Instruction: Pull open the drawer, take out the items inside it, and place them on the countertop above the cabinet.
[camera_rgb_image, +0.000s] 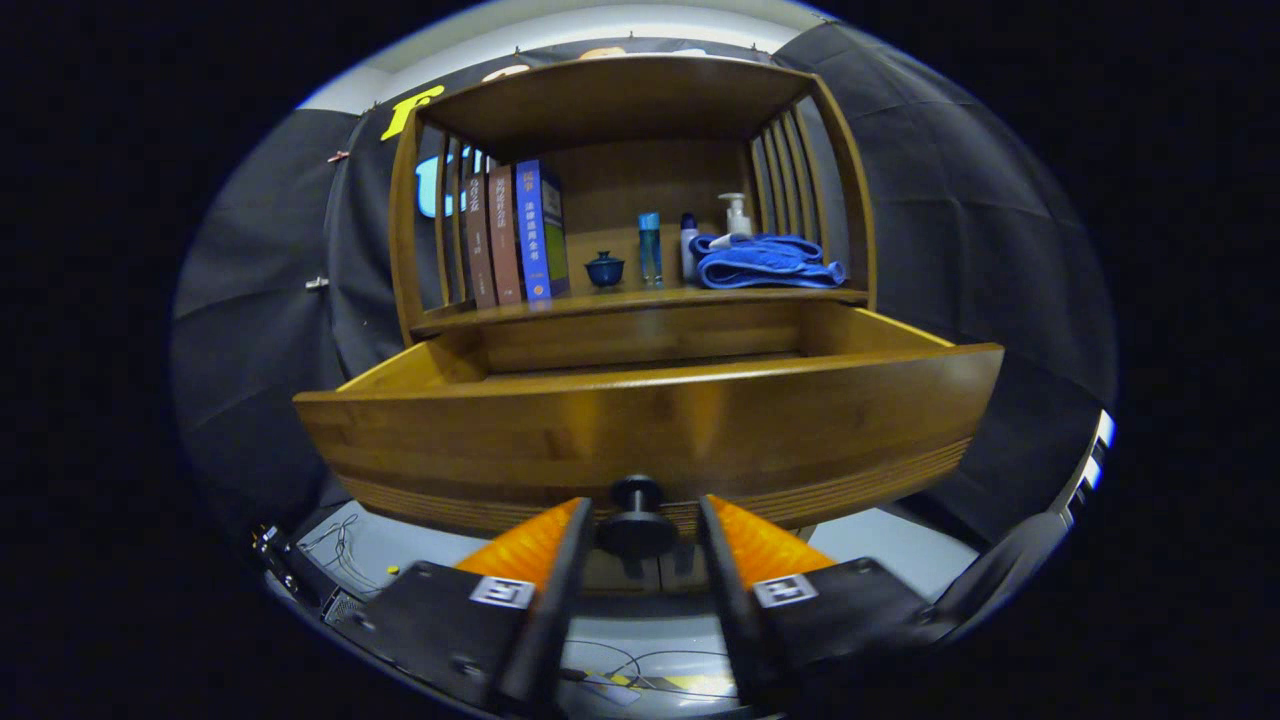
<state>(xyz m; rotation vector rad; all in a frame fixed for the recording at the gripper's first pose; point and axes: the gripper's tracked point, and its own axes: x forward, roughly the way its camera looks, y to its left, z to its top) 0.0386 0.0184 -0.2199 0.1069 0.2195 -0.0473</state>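
The wooden cabinet's countertop (640, 300) is carrying three upright books (515, 235), a dark blue lidded cup (605, 269), a slim blue bottle (651, 248), a white pump bottle (737, 215) and a folded blue towel (765, 263) near its slatted side.

The claw (638, 525) is standing with its fingers either side of the drawer knob (637, 520).

Scene is lit dimly from above; a pale glare band is seen on the drawer front (650, 430). Shelf interior (640, 180) is left in shadow. Strong fisheye bending is shown at edges. The gripper (640, 520), jaws parted around the knob (637, 520), is rendered slightly soft.
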